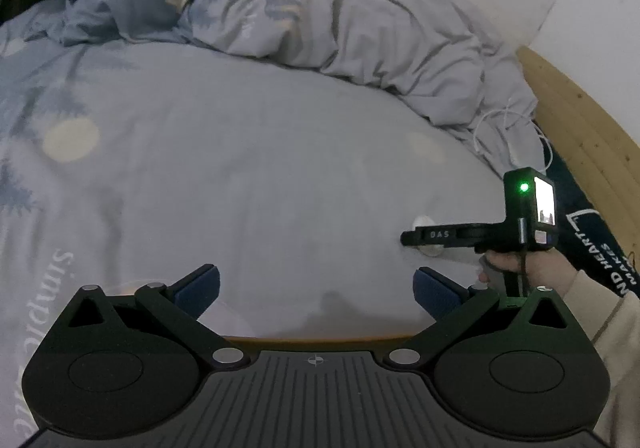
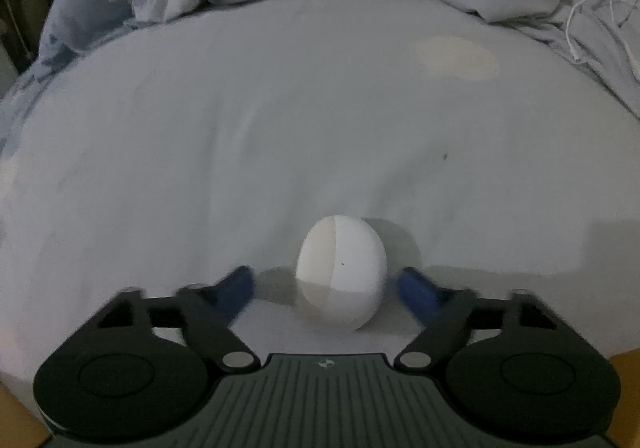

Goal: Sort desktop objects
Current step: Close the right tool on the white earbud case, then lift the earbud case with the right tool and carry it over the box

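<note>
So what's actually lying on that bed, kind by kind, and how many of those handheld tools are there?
White ball: 1
White cable: 1
Crumpled duvet: 1
Handheld tools: 2, the left tool and the right tool
Total: 5

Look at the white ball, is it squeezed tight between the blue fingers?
No, the white ball sits on the sheet with gaps to the blue fingers on both sides.
</note>
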### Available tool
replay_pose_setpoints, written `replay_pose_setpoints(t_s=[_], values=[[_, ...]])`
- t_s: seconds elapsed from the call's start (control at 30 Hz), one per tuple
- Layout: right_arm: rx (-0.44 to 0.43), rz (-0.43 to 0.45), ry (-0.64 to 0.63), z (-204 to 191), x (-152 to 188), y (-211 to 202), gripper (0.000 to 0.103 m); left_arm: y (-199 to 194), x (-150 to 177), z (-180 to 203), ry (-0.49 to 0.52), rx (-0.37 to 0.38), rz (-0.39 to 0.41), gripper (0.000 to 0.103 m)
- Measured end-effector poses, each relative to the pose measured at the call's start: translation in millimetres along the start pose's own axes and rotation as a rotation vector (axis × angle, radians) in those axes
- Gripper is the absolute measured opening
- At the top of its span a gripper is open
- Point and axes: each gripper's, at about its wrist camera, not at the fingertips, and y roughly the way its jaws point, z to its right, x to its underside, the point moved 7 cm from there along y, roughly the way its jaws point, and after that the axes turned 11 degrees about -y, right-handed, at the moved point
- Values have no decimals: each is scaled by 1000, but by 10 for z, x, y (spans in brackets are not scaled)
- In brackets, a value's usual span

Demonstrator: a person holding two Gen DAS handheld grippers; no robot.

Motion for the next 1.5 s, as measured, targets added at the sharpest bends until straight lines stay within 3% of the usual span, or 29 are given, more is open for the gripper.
replay_pose_setpoints(t_s=[0.07, 0.1, 0.2, 0.6, 1.03, 1.5], values=[[0, 1, 4, 4, 22, -31, 65, -10, 2, -4, 2, 2, 2, 103], [0, 3, 7, 7, 33, -49, 55, -18, 7, -6, 3, 0, 4, 103], [-1, 7, 17, 18, 65, -102, 50, -41, 19, -13, 7, -5, 10, 103], [-37, 47, 44, 121, 6, -172, 50, -227, 23, 17, 6, -17, 16, 103], [-87, 160, 46, 12, 167, -1114, 50, -728, 198, 330, 38, 14, 48, 103], [-148, 267, 40, -199, 635, -2046, 50, -1365, 529, 462, 84, 24, 102, 103]])
